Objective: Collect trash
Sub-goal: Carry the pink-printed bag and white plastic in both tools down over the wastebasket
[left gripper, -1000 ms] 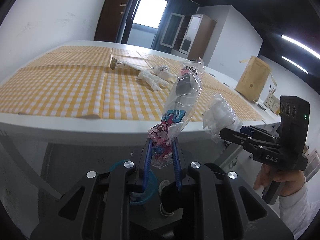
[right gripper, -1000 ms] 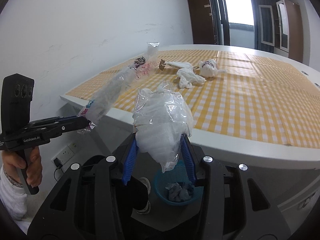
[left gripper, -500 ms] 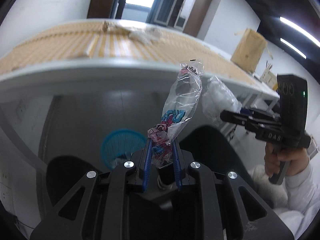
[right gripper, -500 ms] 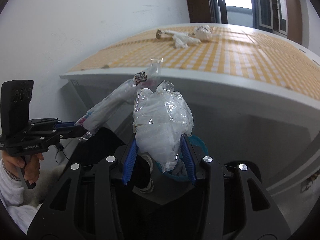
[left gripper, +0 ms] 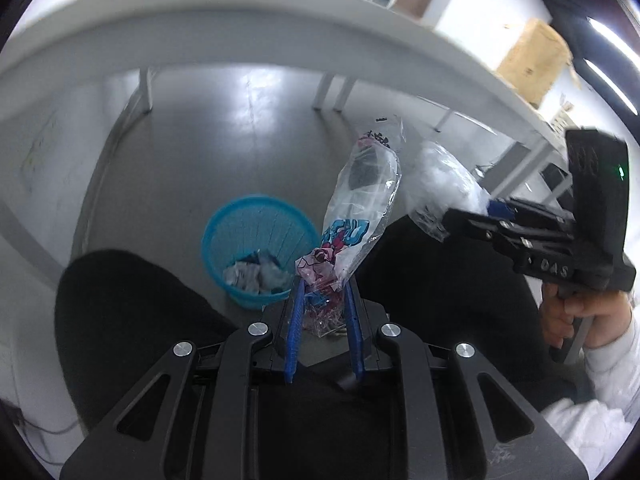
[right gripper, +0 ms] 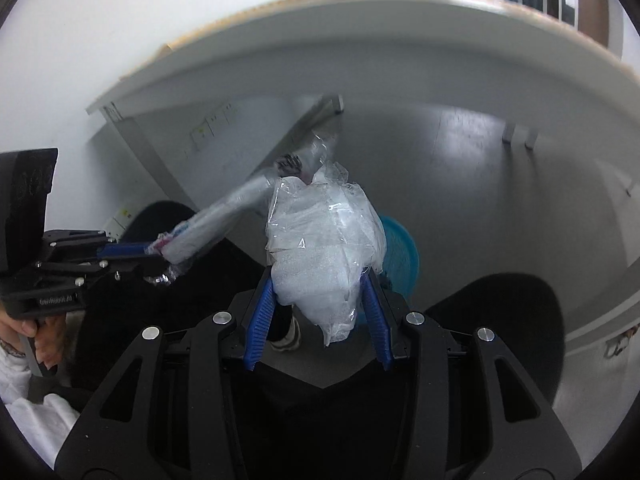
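My left gripper (left gripper: pixel 323 292) is shut on the printed end of a long clear plastic wrapper (left gripper: pixel 360 204), which sticks up and forward. My right gripper (right gripper: pixel 320 292) is shut on a crumpled clear plastic bag with white filling (right gripper: pixel 324 248). In the left wrist view the right gripper (left gripper: pixel 472 220) holds that bag (left gripper: pixel 444 184) at the right. The right wrist view shows the left gripper (right gripper: pixel 132 250) with the wrapper (right gripper: pixel 224 220) at the left. A blue mesh trash basket (left gripper: pixel 256 248) stands on the floor below both, with crumpled paper inside; the bag hides most of the basket (right gripper: pixel 400 256) in the right wrist view.
The white table edge (left gripper: pixel 240 28) arches overhead, with its legs (left gripper: pixel 332 92) behind the basket. The person's dark trouser legs (left gripper: pixel 132 320) flank the basket on the grey floor. A cardboard box (left gripper: pixel 532 60) sits on the table's far right. Wall sockets (right gripper: pixel 208 128) are low on the wall.
Both grippers have dropped from table height to below the table edge and tilted downward. The basket has come into full view beneath them. Both grips are unchanged.
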A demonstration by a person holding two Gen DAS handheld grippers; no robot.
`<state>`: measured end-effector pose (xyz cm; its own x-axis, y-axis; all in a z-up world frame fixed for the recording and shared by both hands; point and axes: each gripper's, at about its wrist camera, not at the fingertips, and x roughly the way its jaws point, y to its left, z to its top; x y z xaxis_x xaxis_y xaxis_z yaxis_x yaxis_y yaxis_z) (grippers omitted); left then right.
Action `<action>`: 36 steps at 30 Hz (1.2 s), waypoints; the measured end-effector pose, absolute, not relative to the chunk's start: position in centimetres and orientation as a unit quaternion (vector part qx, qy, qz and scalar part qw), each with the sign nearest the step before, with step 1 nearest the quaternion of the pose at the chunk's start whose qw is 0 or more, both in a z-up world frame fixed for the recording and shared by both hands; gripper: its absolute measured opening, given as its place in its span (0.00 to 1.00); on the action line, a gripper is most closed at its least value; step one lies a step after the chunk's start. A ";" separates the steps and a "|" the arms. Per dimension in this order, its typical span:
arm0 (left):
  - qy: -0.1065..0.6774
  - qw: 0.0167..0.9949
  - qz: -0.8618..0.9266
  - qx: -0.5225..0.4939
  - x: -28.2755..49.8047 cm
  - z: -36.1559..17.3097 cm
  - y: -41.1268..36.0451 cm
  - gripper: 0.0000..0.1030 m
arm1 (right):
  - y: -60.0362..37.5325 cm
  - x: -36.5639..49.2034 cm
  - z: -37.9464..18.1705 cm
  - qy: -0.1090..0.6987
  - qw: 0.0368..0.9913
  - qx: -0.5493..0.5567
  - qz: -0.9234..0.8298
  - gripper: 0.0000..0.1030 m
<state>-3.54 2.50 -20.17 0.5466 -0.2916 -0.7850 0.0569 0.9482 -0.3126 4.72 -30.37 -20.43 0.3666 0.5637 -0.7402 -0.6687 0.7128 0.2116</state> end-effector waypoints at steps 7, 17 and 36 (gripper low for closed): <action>0.504 0.845 -0.075 -0.164 -0.4 -23.7 3.8 0.18 | -28.6 6.8 -24.0 0.454 0.812 -0.076 0.360 0.39; 0.536 0.814 -0.029 -0.224 3.4 -27.2 6.2 0.18 | -26.8 10.4 -27.6 0.499 0.795 -0.063 0.339 0.39; 0.588 0.787 0.019 -0.188 8.4 -30.4 4.6 0.18 | -21.7 13.8 -32.3 0.541 0.783 -0.090 0.293 0.39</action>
